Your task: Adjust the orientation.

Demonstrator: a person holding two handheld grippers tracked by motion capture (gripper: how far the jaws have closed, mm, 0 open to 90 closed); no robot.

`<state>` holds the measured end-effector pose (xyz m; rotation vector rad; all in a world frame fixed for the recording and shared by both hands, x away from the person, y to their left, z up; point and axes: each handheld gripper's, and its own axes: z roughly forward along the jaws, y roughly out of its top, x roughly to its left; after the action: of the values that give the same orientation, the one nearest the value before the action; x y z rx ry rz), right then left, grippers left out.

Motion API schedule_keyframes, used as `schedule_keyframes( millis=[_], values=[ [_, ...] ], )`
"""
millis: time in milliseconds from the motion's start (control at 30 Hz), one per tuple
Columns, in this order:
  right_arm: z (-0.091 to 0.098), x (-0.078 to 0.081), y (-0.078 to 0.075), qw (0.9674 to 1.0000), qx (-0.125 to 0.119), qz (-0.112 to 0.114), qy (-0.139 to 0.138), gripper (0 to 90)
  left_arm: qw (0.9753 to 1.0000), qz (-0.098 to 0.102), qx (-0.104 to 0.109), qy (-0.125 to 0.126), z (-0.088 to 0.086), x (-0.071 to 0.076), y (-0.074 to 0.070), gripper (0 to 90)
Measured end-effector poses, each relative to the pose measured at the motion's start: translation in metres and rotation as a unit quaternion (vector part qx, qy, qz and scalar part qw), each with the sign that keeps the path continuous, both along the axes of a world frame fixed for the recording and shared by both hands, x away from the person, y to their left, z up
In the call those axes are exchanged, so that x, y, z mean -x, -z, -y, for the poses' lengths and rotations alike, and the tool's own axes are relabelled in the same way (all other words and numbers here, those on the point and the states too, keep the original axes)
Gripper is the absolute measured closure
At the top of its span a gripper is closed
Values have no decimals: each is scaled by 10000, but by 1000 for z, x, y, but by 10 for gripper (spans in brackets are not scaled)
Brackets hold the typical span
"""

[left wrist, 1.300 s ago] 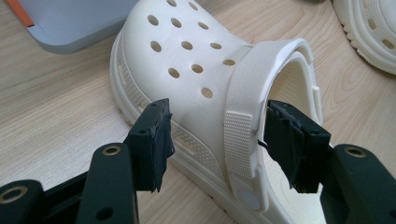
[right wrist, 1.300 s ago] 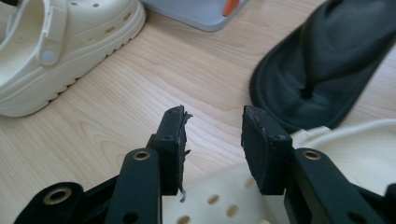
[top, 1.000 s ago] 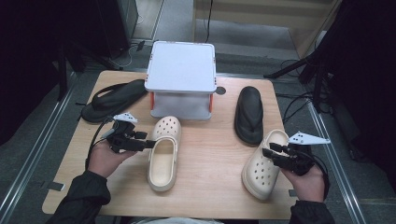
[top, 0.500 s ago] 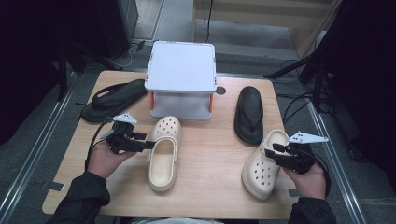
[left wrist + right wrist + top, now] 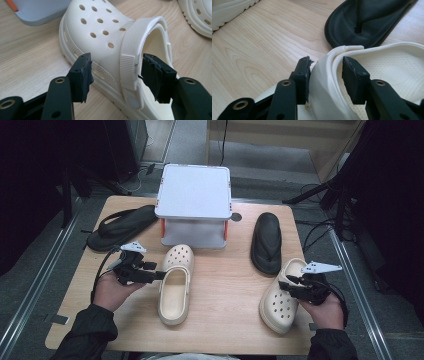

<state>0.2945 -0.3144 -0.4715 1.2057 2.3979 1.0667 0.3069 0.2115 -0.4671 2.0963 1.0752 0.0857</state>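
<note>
On the wooden table (image 5: 225, 285), a person's left hand (image 5: 111, 291) is holding the left gripper (image 5: 159, 275), which is reaching to the side of a cream clog (image 5: 175, 285) near the middle. The right hand (image 5: 325, 310) is holding the right gripper (image 5: 285, 287) at the heel rim of a second cream clog (image 5: 280, 302) near the right edge; its jaws have just been closing, with the rim between them. A grey two-level stand (image 5: 194, 205) is sitting at the far side, with a black flip-flop (image 5: 122, 226) lying to its left and another black flip-flop (image 5: 266, 242) lying to its right.
</note>
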Motion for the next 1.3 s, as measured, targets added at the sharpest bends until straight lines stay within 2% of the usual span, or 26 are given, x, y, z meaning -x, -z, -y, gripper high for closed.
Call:
schedule_keyframes(
  millis=[100,267,533,767,933,1100,1300],
  values=[
    [1,0,0,10000,-42,-22,25,618,10000,7,-8,-6,1,0,0,422],
    [1,-2,-2,9995,-165,-187,199,684,10000,-5,-4,-10,0,-1,0,422],
    [-2,-3,-5,9994,-79,-221,244,718,10000,-8,4,-15,-1,-1,1,422],
    [-5,-2,-12,9986,-126,-390,328,775,10000,12,-2,-29,-2,-1,1,422],
    [-5,4,-24,9978,-288,-446,400,810,10000,16,7,-33,-2,-1,0,422],
    [-3,9,-34,9960,-563,-557,424,837,10000,31,26,-36,-2,-1,0,421],
    [-12,13,-46,9945,-793,-631,278,856,9999,104,67,-67,-2,-1,-2,422]
  ],
)
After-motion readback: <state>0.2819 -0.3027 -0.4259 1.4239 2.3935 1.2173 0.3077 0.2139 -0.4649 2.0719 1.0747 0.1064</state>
